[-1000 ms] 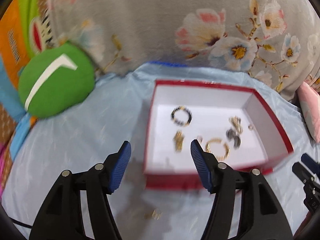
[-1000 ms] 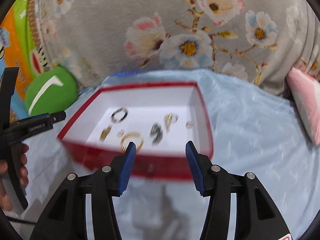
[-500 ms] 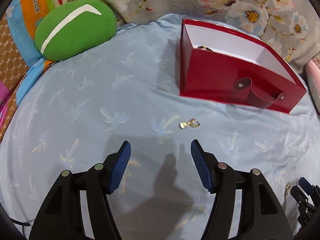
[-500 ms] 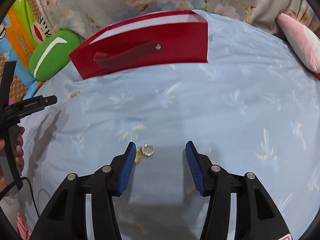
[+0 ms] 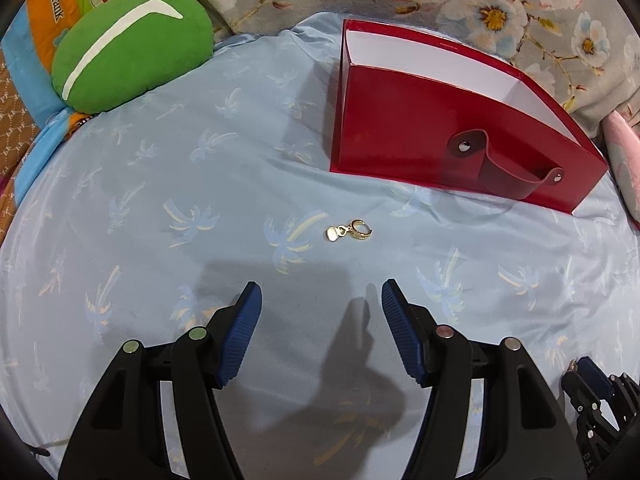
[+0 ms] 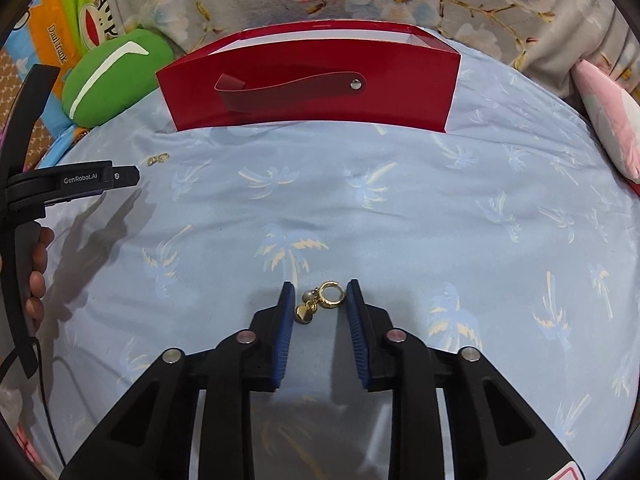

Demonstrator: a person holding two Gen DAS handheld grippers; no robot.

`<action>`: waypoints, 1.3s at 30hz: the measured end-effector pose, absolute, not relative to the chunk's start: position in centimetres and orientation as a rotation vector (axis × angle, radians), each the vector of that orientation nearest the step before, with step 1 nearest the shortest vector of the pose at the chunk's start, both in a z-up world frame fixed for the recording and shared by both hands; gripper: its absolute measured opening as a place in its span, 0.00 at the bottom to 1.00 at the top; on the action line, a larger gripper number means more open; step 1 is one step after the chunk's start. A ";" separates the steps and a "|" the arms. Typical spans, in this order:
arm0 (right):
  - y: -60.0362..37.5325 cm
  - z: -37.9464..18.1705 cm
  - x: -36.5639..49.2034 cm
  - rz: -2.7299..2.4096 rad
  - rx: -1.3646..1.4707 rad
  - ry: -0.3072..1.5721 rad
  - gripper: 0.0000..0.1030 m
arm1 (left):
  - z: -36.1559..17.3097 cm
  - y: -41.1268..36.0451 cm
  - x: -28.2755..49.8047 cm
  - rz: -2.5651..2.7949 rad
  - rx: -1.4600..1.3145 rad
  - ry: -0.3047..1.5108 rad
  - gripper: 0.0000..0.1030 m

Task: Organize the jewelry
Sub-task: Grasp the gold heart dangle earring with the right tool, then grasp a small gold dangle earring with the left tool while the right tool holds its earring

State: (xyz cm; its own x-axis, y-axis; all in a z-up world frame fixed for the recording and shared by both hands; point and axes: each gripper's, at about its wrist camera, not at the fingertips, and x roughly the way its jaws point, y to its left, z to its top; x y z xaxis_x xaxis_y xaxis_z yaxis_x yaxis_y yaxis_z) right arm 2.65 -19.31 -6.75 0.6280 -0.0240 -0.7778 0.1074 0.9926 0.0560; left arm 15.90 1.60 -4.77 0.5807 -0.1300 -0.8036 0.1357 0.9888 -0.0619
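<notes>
Right gripper (image 6: 320,292): fingers narrowed around gold earring (image 6: 322,300) (not clamped).
Left gripper (image 5: 321,294): fingers wide, empty; second earring (image 5: 350,232) at 12 o'clock.

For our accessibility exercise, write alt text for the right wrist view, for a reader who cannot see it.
The right gripper brackets a small gold earring lying on pale blue palm-print fabric, its blue pads close beside it but not visibly clamped. Beyond stands a red box, with a second earring to its left.

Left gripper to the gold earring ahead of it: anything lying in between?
Nothing. In the left wrist view, only bare blue bedsheet separates the open left gripper from the gold earring.
</notes>
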 end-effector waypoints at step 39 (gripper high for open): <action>-20.0 -1.5 2.2 -0.028 0.207 0.777 0.17 | 1.2 -0.9 12.8 -0.371 -0.060 0.820 0.08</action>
State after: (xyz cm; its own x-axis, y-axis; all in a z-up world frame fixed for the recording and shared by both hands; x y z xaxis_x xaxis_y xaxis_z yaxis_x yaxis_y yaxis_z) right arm 2.23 -19.97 -1.49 0.7137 0.0507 -0.6986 0.1016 0.9793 0.1750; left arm 12.82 -0.87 1.23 0.6220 -0.3458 -0.7025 0.2995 0.9340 -0.1945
